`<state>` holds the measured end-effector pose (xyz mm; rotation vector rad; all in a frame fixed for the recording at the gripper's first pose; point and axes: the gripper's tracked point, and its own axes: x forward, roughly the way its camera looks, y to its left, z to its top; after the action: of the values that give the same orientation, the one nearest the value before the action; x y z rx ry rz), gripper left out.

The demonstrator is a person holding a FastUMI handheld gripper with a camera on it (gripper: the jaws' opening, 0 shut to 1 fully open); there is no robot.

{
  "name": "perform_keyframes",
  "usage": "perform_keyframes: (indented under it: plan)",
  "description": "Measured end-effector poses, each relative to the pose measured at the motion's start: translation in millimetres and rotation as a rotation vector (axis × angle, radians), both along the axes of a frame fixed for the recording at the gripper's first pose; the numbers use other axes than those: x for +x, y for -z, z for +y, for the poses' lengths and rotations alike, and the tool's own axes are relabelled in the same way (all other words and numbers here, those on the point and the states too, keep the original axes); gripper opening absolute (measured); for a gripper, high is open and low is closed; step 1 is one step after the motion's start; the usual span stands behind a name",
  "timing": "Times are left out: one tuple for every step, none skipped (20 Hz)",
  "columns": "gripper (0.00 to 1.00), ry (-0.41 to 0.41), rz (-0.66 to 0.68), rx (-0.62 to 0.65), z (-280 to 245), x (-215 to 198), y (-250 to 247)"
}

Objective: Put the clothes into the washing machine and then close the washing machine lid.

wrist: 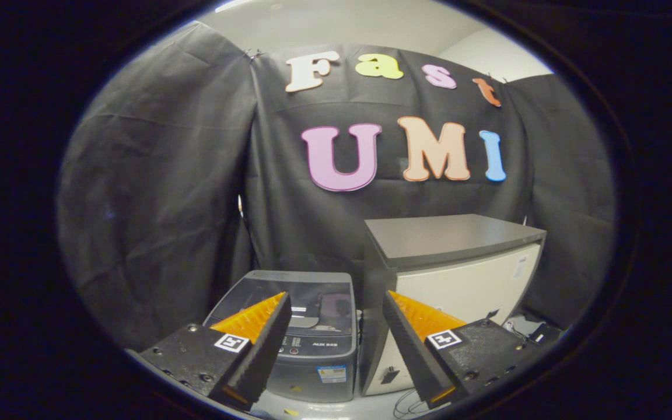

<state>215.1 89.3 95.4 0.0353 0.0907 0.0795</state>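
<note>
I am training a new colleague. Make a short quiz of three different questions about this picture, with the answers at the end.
1. True or false: the gripper has its fingers closed on a piece of clothing.
2. What stands right beside the washing machine? A) a white cabinet with a dark top B) a blue basket C) a wooden chair
3. Fill in: the washing machine lid lies ____ on the machine.

Key
1. False: the fingers are apart and hold nothing.
2. A: the white cabinet stands next to the machine, in front of the black cloth wall.
3. Flat, so it looks closed.
</note>
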Motion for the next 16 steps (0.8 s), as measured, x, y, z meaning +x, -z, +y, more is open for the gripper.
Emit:
perform_keyframes:
  plan:
    - [0.95, 0.011, -0.008, 0.01, -6.6, -6.2, -3.2]
    - [0.95, 0.025, -0.038, 0.023, -15.0, -14.2, -13.1]
    - [0.95, 0.036, -0.065, 0.031, -22.3, -21.6, -20.9]
    - [0.95, 0.041, -0.09, 0.034, -30.0, -28.9, -28.0]
    - [0.95, 0.045, -0.109, 0.027, -36.2, -30.3, -32.9]
    - [0.95, 0.059, -0.127, 0.023, -45.8, -36.3, -36.6]
    - [0.95, 0.081, -0.142, 0.024, -61.0, -39.0, -40.1]
    - [0.95, 0.107, -0.146, 0.032, -73.4, -42.5, -39.5]
    - [0.95, 0.115, -0.159, 0.041, -80.1, -43.2, -39.1]
    - [0.96, 0.116, -0.158, 0.043, -84.9, -45.5, -36.4]
    - [0.96, 0.128, -0.161, 0.041, -92.4, -48.9, -34.3]
    - [0.97, 0.133, -0.154, 0.038, -98.3, -52.0, -32.2]
    - [0.97, 0.128, -0.155, 0.033, -100.5, -52.7, -28.8]
    - [0.97, 0.109, -0.148, 0.024, -99.1, -55.1, -24.7]
    - [0.97, 0.092, -0.15, 0.005, -97.7, -54.9, -21.8]
    - [0.97, 0.075, -0.143, -0.019, -96.2, -56.1, -18.2]
